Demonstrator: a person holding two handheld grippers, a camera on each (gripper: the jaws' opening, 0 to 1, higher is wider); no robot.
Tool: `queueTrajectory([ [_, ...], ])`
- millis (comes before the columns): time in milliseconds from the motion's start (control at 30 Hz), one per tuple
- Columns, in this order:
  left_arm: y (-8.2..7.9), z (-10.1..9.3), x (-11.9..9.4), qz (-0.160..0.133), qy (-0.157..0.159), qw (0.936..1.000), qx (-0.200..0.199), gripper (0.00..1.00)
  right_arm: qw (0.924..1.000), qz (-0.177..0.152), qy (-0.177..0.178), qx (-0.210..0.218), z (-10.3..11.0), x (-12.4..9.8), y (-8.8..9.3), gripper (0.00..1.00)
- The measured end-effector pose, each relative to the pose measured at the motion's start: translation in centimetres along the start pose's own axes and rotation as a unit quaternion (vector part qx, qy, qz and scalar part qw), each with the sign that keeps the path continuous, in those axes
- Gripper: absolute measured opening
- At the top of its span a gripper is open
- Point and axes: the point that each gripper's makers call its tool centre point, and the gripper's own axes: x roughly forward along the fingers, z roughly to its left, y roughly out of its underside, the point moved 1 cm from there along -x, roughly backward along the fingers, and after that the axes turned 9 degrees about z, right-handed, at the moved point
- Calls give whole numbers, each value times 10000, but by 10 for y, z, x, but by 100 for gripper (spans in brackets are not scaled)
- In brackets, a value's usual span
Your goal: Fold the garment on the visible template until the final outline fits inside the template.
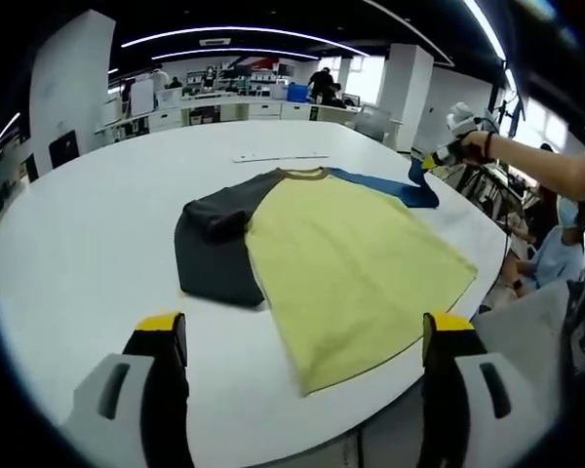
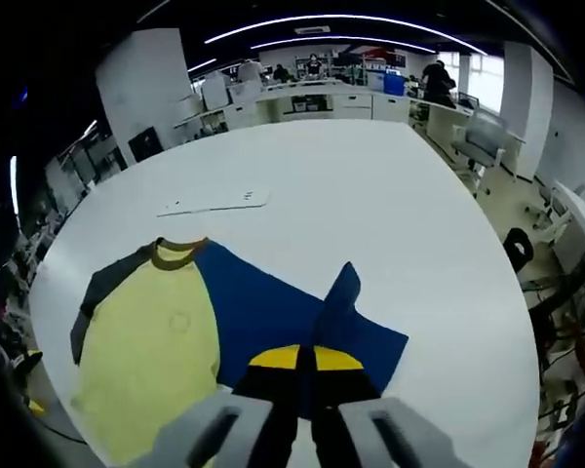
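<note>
White round table (image 1: 88, 244) under ceiling light strips (image 1: 234, 31)

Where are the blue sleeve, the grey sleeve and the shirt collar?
blue sleeve (image 2: 343, 292): right gripper view, lifted fold above the pinch.
grey sleeve (image 1: 214, 249): left gripper view, middle of the folded sleeve.
shirt collar (image 2: 175, 255): right gripper view, front of the neckband.
</note>
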Motion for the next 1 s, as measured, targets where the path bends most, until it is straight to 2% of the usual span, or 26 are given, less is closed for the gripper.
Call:
queueTrajectory([
  [333, 0, -3, 3, 41, 79, 9999, 65, 97, 9993, -11, -224, -305, 37, 6, -11, 0],
  [1000, 2, -7, 8, 105, 140, 9998, 112, 97, 9971, -60, -511, -561, 86, 14, -22, 0],
])
